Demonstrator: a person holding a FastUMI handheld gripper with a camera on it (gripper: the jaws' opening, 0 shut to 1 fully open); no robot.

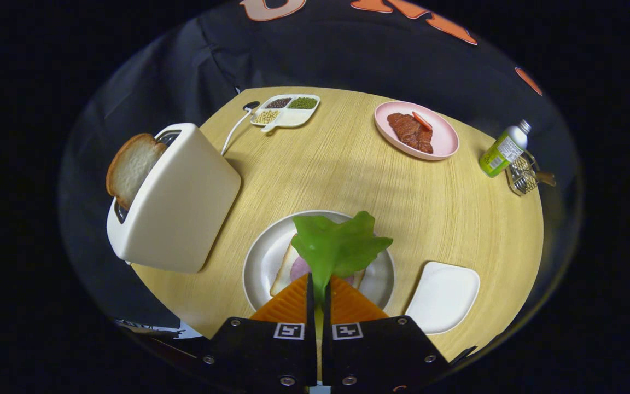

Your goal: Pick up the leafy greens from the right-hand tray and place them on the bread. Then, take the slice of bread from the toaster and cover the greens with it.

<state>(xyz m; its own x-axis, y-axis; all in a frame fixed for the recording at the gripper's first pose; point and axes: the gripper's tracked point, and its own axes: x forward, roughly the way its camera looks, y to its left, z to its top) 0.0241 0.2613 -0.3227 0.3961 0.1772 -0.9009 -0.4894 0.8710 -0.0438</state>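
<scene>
Where the two fingers meet, the gripper (pixel 319 282) is closed on the stem of the greens (pixel 339 246), both fingers pressing it with only a thin slit between them. Leaf fans out just ahead of the fingertips, above a round white plate (pixel 263 257). Under the leaf lies a bread slice (pixel 284 271) with a pinkish round of something on it; most of both is hidden by the leaf and fingers, so the filling is hard to name. Whether the leaf touches the bread cannot be told.

Right of the fingers, a white tray (pixel 443 295) sits on the wooden table (pixel 337 169). Left and beyond, a cream toaster (pixel 175 200) with a second slice (pixel 130 167) standing up out of its slot; its cord (pixel 234 131) runs back toward a divided dish (pixel 286 111) of grains or beans, too small to identify. Farther right, a pink plate (pixel 418 130) holds reddish meat pieces. Near the table's far right edge, a green-labelled bottle (pixel 503 149) lies beside a small wire basket (pixel 523 174), partly cut off.
</scene>
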